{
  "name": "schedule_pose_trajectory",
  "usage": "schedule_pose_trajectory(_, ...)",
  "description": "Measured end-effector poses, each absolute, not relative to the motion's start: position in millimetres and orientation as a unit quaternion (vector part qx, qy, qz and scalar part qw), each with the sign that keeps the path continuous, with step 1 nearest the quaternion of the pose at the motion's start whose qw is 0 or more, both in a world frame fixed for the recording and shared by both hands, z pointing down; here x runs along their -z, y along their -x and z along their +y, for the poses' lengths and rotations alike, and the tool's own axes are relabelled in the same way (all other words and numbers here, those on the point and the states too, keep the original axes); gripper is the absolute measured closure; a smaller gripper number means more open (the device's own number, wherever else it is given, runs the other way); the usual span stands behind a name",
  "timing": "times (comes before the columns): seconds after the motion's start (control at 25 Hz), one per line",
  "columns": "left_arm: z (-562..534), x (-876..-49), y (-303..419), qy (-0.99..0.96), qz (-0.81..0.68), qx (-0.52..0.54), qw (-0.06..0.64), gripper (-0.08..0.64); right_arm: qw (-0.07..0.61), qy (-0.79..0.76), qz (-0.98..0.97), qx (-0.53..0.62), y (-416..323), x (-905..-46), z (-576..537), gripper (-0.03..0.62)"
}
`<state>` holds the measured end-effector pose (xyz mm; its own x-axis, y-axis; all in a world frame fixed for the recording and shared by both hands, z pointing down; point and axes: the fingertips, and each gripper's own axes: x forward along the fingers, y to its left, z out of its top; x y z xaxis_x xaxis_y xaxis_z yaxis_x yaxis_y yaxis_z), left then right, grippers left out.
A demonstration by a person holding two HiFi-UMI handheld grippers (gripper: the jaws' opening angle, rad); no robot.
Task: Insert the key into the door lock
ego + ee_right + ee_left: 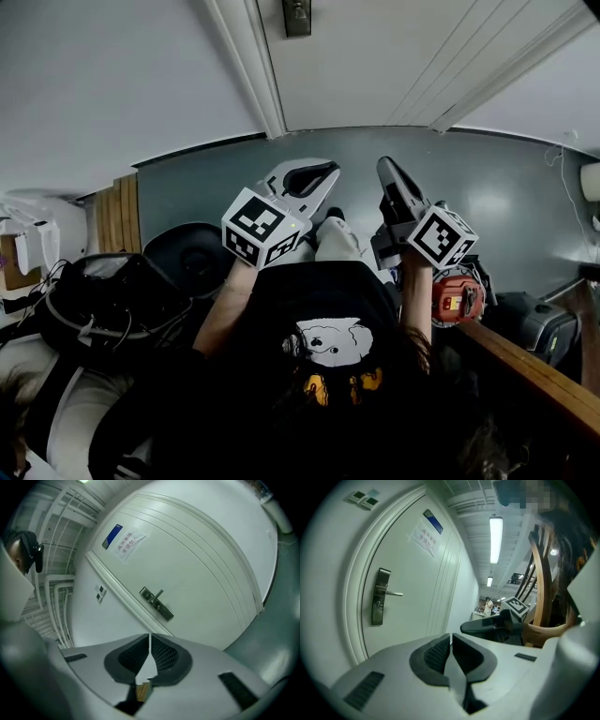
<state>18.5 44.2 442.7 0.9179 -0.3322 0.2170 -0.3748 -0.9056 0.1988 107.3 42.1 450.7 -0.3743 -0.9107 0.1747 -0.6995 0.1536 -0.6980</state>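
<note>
**Left gripper (451, 638) and right gripper (150, 639) closed, well apart from the door lock (157, 605)**

The left gripper's jaws are pressed together, and nothing is held between them. The right gripper's jaws are likewise closed at the tips. A small tan piece (142, 692) is lodged deep behind the pads, and whether it is the key cannot be told. The door lock, a metal plate with a lever handle (160, 594), is set in the white door (201, 569) ahead. A paper notice (130, 544) is stuck higher on the door.

Left gripper (450, 635), right gripper (150, 635) (jaws together)
</note>
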Motion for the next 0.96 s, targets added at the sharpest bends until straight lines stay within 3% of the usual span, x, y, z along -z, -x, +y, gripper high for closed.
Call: schedule_pose_trajectory(0.96, 66, -445, -14, -0.975, -0.164, -0.097, 0.115, 0.540, 0.152, 0.584, 0.732, 0.316, -142, -424, 66, 0.580)
